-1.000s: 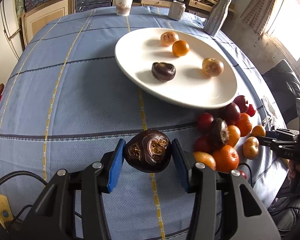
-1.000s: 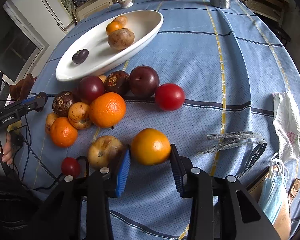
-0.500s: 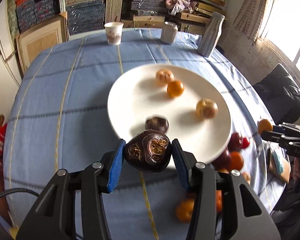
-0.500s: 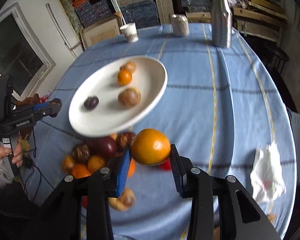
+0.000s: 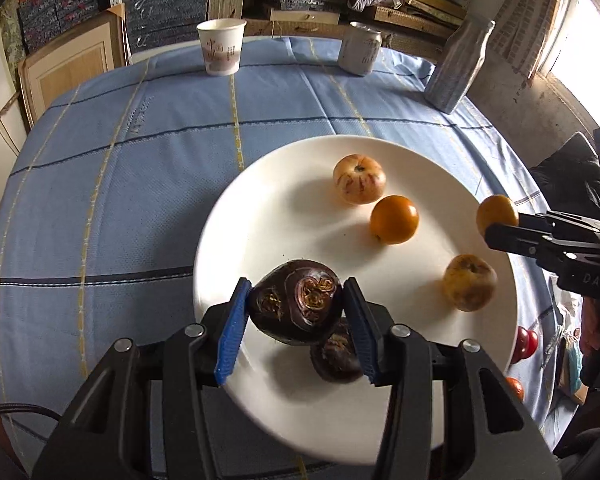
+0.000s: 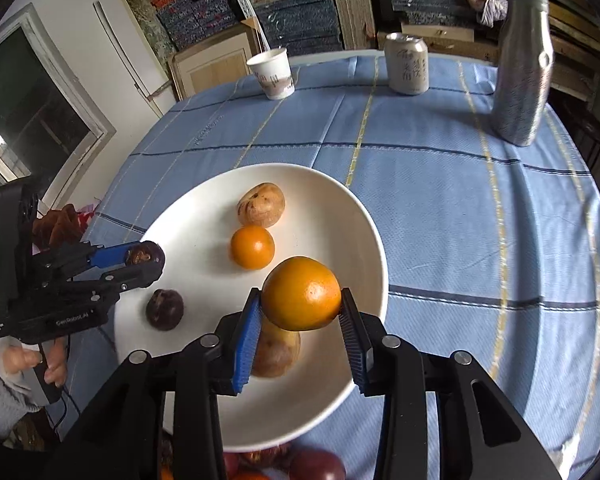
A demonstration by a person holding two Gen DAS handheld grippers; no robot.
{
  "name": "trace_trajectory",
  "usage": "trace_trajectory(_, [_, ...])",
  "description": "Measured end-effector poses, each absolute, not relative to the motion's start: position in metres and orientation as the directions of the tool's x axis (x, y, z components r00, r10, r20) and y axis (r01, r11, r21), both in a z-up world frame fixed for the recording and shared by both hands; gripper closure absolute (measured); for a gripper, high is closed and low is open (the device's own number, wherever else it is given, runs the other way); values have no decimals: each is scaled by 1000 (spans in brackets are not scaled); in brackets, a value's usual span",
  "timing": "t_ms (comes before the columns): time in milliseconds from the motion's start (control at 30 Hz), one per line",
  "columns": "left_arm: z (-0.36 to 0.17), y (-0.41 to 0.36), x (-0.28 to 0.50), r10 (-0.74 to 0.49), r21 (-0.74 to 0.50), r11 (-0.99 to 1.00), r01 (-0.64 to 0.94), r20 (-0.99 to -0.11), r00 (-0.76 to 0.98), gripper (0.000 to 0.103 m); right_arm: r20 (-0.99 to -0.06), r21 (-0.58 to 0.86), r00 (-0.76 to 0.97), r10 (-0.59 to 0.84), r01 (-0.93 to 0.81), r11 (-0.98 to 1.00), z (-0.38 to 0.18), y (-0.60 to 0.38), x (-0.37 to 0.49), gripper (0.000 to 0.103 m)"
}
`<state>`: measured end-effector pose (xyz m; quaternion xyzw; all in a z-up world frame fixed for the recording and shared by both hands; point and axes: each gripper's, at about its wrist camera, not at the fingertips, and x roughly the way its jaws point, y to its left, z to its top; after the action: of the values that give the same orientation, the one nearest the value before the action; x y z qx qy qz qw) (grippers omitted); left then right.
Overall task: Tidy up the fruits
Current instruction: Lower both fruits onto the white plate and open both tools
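We found the left gripper over the near edge of the white plate, its blue jaws pinching a dark purple fruit squarely between them, clear of the dish. The right gripper held an orange the same way, jaws clamped on its sides above the plate's right half. Four fruits lay on the plate; the tabletop carried a cup, can and bottle.
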<state>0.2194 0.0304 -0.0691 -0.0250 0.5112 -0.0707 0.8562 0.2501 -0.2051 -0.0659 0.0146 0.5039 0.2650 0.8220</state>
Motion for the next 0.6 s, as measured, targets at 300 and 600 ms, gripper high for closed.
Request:
trace_trajectory(300, [-74,33,226,-149,-128,989,76,-869,472,42,-830,306,334,448,-400,864,-77,-203,253,63])
trace_trajectory(600, [-58,35,193,-134,-120,991,60,-865,484,41,-792,313,389,471,-404,860,-47,-218,233,57])
